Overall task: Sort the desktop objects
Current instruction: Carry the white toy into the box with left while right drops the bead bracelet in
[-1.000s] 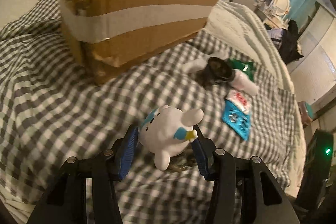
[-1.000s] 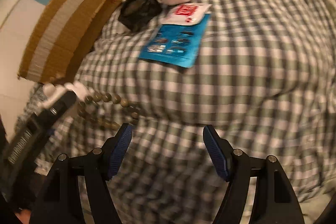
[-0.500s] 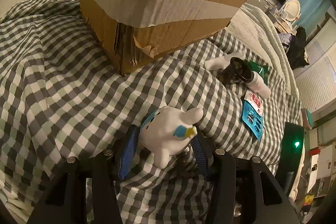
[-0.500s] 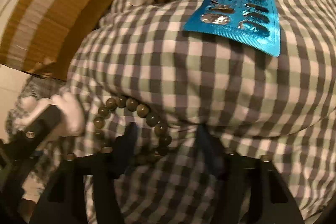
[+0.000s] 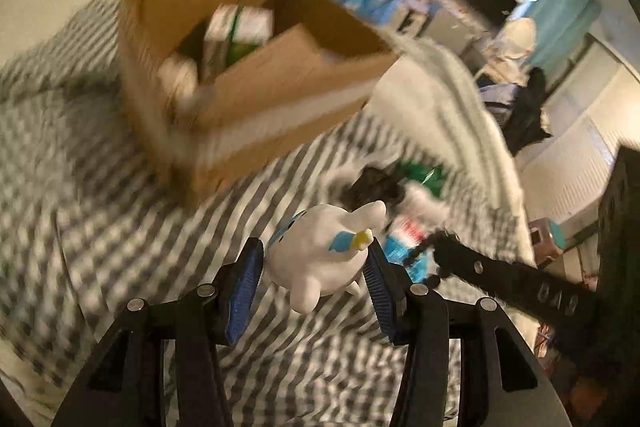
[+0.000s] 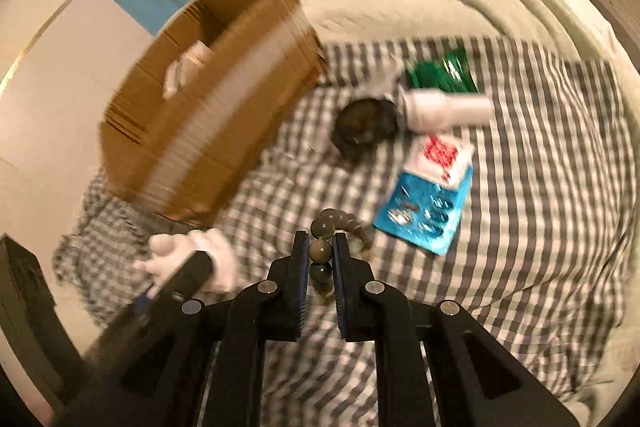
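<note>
Clearly the left hand-held gripper (image 5: 314, 281) clamps the light, hard white toy figure (image 5: 324, 255) across its body — the right hand-held gripper (image 6: 321, 269) pinches the slippery bead bracelet (image 6: 338, 231), cardboard box (image 6: 208, 107) ahead-left.

My left gripper (image 5: 314, 277) is matte black, with two angular arms that widen toward the camera. Each finger carries a ribbed blue pad (image 5: 244, 287) on its inner face. Round silver screws (image 5: 135, 305) sit on the upper surfaces, two on each arm, at the joints. My right gripper (image 6: 321, 269) has the same black build, with slotted openings cut through the arms and four silver screw heads (image 6: 267, 286) across the top. Its pads look dark blue, nearly black in shadow. Seen from the left wrist, the right one's side shows pale embossed markings, too blurred to read.
</note>
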{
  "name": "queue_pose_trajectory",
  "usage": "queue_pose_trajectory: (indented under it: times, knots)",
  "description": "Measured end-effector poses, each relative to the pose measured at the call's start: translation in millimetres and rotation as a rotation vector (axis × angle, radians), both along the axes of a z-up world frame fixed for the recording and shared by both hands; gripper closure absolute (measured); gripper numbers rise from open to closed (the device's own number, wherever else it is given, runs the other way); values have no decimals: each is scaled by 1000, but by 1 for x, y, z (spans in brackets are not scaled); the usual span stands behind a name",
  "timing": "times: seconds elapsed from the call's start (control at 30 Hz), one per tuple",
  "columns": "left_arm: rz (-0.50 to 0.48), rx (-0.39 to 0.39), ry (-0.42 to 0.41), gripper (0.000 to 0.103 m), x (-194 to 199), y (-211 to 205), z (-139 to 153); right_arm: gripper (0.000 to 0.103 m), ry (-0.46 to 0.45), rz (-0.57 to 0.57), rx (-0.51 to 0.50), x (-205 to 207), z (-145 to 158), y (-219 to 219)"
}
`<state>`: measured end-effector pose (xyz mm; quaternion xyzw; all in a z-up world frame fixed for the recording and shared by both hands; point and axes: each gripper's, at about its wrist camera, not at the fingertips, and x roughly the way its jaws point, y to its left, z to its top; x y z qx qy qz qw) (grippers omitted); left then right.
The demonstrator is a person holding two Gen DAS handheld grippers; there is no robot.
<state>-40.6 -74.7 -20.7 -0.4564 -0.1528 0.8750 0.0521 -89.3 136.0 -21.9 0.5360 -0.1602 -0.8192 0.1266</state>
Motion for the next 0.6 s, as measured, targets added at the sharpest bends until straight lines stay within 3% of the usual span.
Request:
queue_pose_trajectory:
  times: [0.1, 0.2, 0.27, 0.33, 0.47, 0.57, 0.6]
  knots:
    - [-10, -65, 67, 51, -16, -1, 44, 92, 93, 85, 73, -17, 56, -15]
    - [43, -64, 88, 51, -36, -18, 85, 92, 170, 146, 55, -45, 117, -25]
    - [64, -79, 89, 51, -50, -28, 106, 92, 195, 170, 50, -62, 139, -38]
    - [68, -142, 86, 51, -71, -36, 124, 92, 240, 215, 82, -77, 160, -52]
    - [45, -224, 81, 51, -96, -52, 129, 92, 275, 250, 67, -108, 166, -76]
    - [103, -231, 81, 46, -114, -70, 118, 90, 262, 263, 41, -130, 153, -91]
    - [148, -214, 78, 30, -120, -74, 113, 71, 261, 275, 44, -136, 148, -96]
